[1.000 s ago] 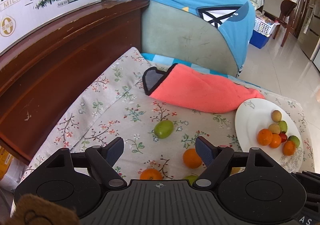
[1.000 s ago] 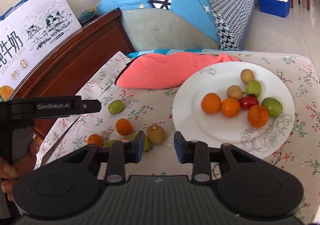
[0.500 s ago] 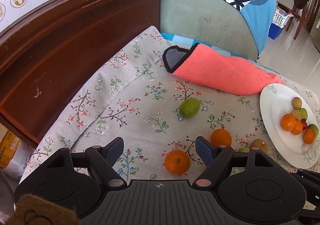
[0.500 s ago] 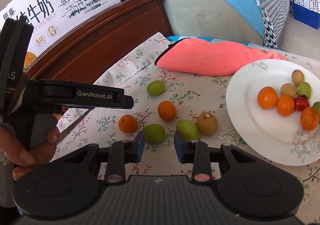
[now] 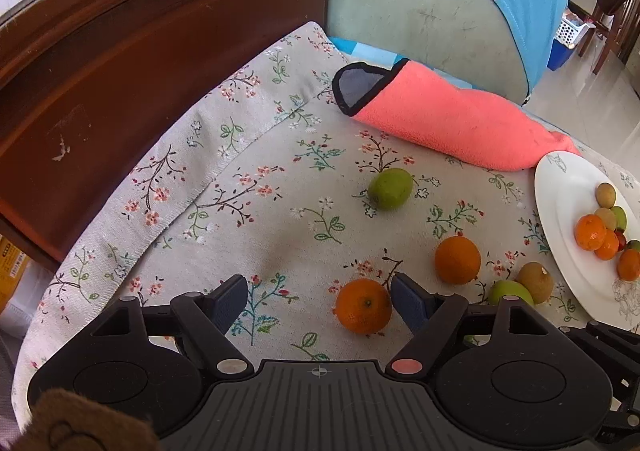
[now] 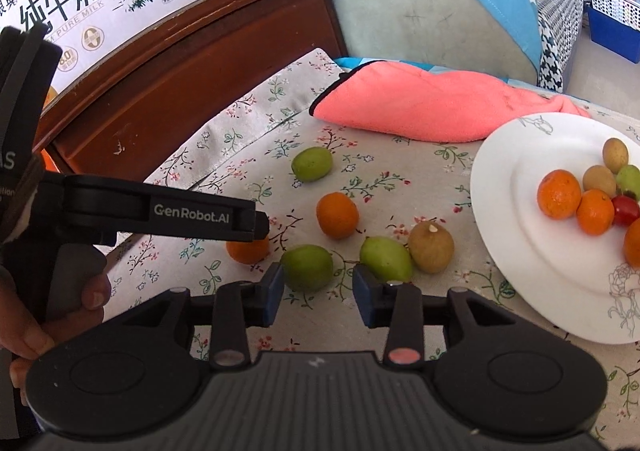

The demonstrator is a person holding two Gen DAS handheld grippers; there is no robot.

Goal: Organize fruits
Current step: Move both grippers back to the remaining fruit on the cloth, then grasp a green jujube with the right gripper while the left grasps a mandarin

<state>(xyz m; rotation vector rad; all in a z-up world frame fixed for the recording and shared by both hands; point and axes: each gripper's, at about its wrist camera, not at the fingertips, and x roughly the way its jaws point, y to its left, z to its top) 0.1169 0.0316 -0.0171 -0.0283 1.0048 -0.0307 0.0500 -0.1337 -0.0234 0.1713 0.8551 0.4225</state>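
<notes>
- Left wrist view: the left gripper [image 5: 316, 297] hangs low over a floral tablecloth [image 5: 248, 187], its jaws spread wide and holding nothing.
- An orange [image 5: 363, 305] lies on the cloth between those jaws, close against the right-hand fingertip [image 5: 405, 294] and well clear of the other.
- A second orange [image 5: 457, 260] sits between the first one and the white plate [image 5: 560, 203]; a lone green fruit [image 5: 390, 188] lies farther out, toward the pink towel [image 5: 448, 119].
- Right wrist view: the right gripper [image 6: 318, 291] is spread too, gripping nothing, with a green fruit [image 6: 307, 267] on the cloth just ahead of its fingertips, in line with the gap.
- Another green fruit [image 6: 386, 259] and a brown fruit [image 6: 431, 247] lie side by side between that one and the plate.
- On the plate, oranges, green and brown fruits and one red fruit [image 6: 625, 210] cluster together.
</notes>
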